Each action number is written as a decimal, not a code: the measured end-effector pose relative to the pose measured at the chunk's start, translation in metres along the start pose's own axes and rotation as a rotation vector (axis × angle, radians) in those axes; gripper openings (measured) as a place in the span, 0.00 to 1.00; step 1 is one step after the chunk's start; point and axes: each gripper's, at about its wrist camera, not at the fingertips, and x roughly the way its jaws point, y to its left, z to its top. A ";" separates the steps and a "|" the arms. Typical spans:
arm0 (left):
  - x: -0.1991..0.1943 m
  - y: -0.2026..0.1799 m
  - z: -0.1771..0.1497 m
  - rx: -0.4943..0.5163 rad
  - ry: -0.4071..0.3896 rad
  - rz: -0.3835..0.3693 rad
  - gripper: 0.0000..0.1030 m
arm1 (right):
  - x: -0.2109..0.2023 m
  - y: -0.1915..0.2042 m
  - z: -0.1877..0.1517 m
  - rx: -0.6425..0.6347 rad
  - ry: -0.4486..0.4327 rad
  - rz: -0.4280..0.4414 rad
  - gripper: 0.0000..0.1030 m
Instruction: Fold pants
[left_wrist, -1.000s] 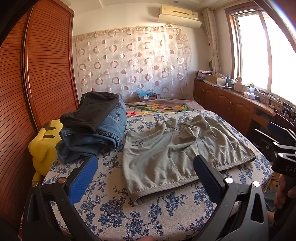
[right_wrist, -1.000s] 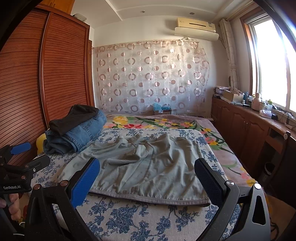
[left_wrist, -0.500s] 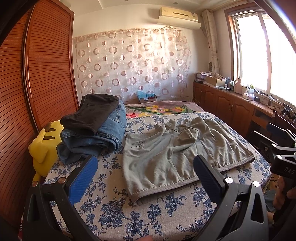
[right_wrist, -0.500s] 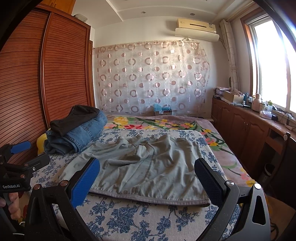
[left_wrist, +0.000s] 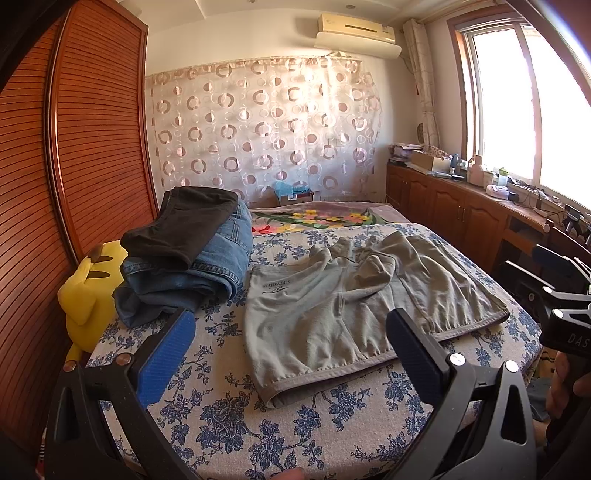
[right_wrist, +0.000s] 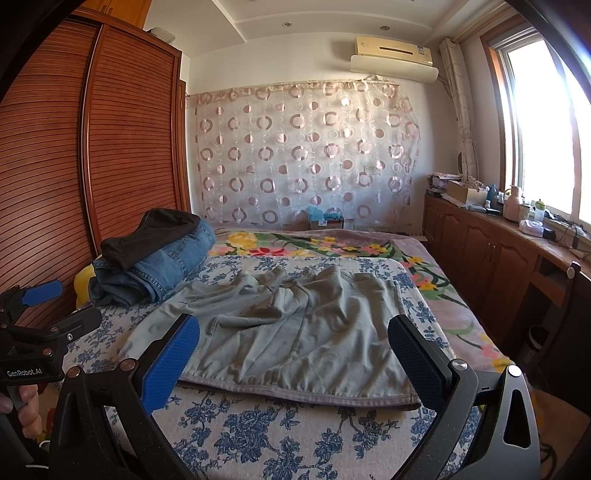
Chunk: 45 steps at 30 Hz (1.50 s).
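A: Report the condition of both tools.

B: The left gripper (left_wrist: 290, 349) has its jaws spread wide and grasps nothing. The right gripper (right_wrist: 293, 350) is likewise spread wide and empty. Both hang above the near edge of the bed (left_wrist: 317, 439), apart from the fabric. In the right wrist view, the left gripper appears at the left edge, with a hand (right_wrist: 26, 404) on its handle.

A: Locate the work item.

B: The grey-green pants (left_wrist: 354, 306) lie spread on the blue floral sheet (right_wrist: 258, 439), waistband toward the near edge. The upper part is rumpled, with raised folds near the centre. One corner carries a small printed logo (left_wrist: 275, 286).

A: List adjacent items.

B: A stack of folded jeans (left_wrist: 218, 266) sits to the left of the pants, near but not touching them. A dark folded garment (left_wrist: 184, 229) rests on top of the jeans. A yellow plush toy (left_wrist: 90, 295) stands between the stack and the wooden wardrobe (left_wrist: 92, 147).
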 end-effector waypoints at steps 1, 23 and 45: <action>0.000 0.000 0.000 0.000 -0.001 0.000 1.00 | 0.000 0.000 0.000 0.000 -0.001 -0.001 0.99; -0.001 -0.002 -0.001 -0.001 -0.007 -0.008 1.00 | -0.002 0.001 -0.002 0.001 0.001 0.001 0.99; 0.043 0.028 -0.035 0.021 0.151 -0.026 1.00 | 0.003 -0.036 -0.016 -0.007 0.123 -0.033 0.94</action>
